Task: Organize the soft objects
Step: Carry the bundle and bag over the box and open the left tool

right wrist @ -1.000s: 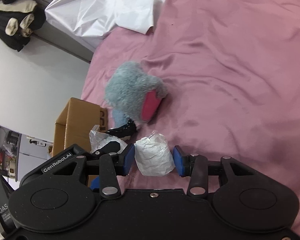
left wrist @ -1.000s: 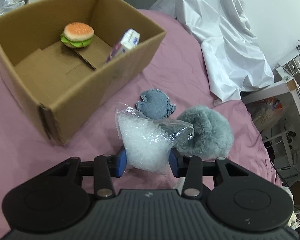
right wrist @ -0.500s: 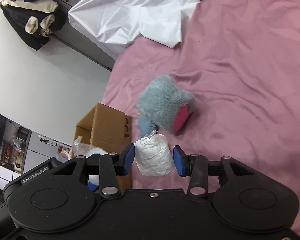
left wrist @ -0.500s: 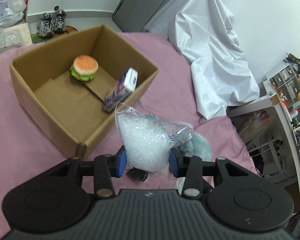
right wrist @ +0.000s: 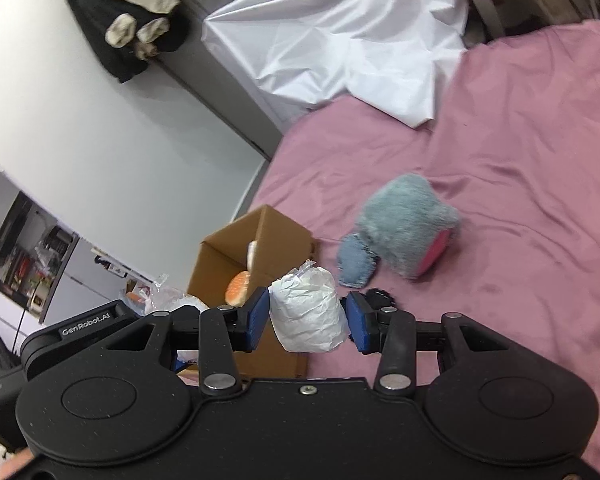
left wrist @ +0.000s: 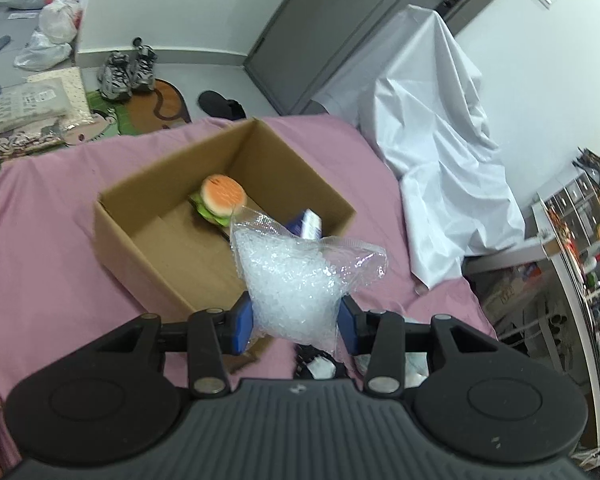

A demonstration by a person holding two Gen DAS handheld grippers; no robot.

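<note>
My left gripper (left wrist: 296, 322) is shut on a clear bag of white pellets (left wrist: 296, 276) and holds it in the air by the near right corner of an open cardboard box (left wrist: 140, 236). Inside the box lie a plush hamburger (left wrist: 222, 196) and a blue-and-white carton (left wrist: 308, 227). My right gripper (right wrist: 308, 318) is shut on a white crumpled paper roll (right wrist: 308, 314), held above the bed. A grey furry toy with a pink base (right wrist: 408, 224) and a blue fabric piece (right wrist: 356, 260) lie on the bed beyond it. The box (right wrist: 256, 248) also shows there.
The pink bedsheet (right wrist: 520, 200) covers the whole surface. A white sheet (left wrist: 440, 168) drapes furniture at the bed's far side. A small black object (right wrist: 376, 296) lies near the blue fabric. Shoes (left wrist: 128, 68) and bags lie on the floor past the bed's edge.
Both grippers have risen, each with its object still held. The left one now stands higher beside the box; the grey toy has dropped out of its view.
</note>
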